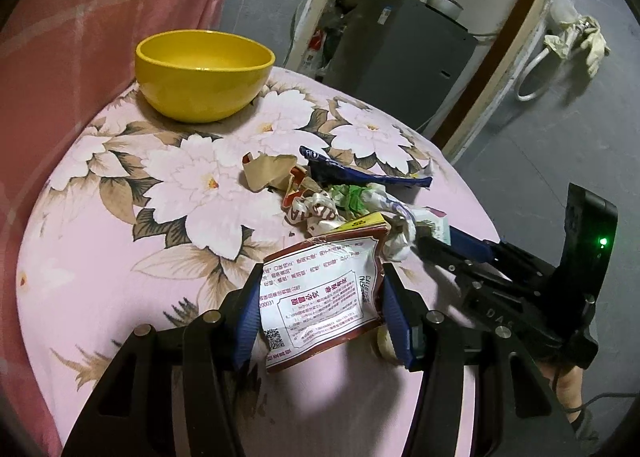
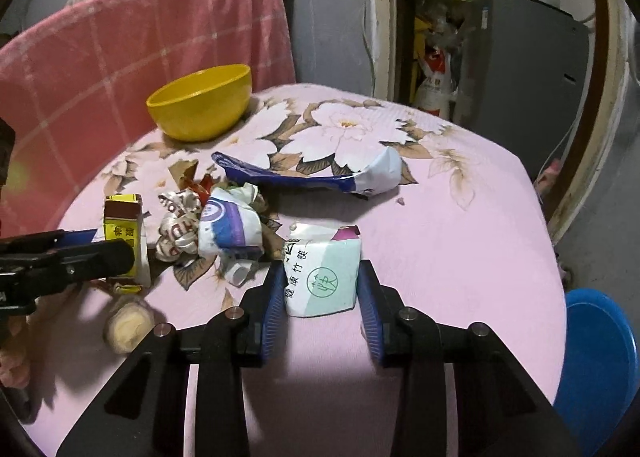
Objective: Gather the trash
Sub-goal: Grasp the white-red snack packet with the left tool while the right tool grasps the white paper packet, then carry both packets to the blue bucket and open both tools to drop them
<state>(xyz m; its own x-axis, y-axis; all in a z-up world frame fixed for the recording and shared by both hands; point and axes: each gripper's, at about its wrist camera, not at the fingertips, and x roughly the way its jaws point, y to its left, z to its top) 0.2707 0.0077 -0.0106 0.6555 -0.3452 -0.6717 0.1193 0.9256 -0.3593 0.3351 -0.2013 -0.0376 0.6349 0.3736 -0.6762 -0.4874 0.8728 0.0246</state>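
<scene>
A round counter [image 1: 120,225] covered with a pink cloth printed with large white flowers is seen from two gripper cameras. A heap of trash is gathered near its middle: a long, flattened dark blue plastic wrapper [image 2: 304,175], a crumpled white and purple paper wad [image 2: 230,225], a twisted white ribbon with red lettering [image 2: 178,227], a torn scrap of brown paper [image 1: 266,173] and a small yellow and brown cardboard box [image 2: 126,237]. A glossy yellow bowl [image 1: 204,73] is set at the far side of the counter, well apart from the heap and just in front of a pink checked cloth [image 2: 120,53] draped behind it. In the left wrist view, the left gripper [image 1: 320,305] is lowered at the near edge of the heap, its blue-padded fingers [image 1: 248,317] spread on either side of a flat red and white printed snack pouch [image 1: 324,293]; whether the pads press on it cannot be told. In the right wrist view, the right gripper [image 2: 318,299] is placed around a pale green and white chopstick sleeve [image 2: 324,275] lying on the counter, its fingers parted, with a narrow gap visible beside the paper on the right. A round beige object [image 2: 128,323] lies near the left gripper. A blue plastic basin [image 2: 596,357] is seen below the counter edge at the right.
</scene>
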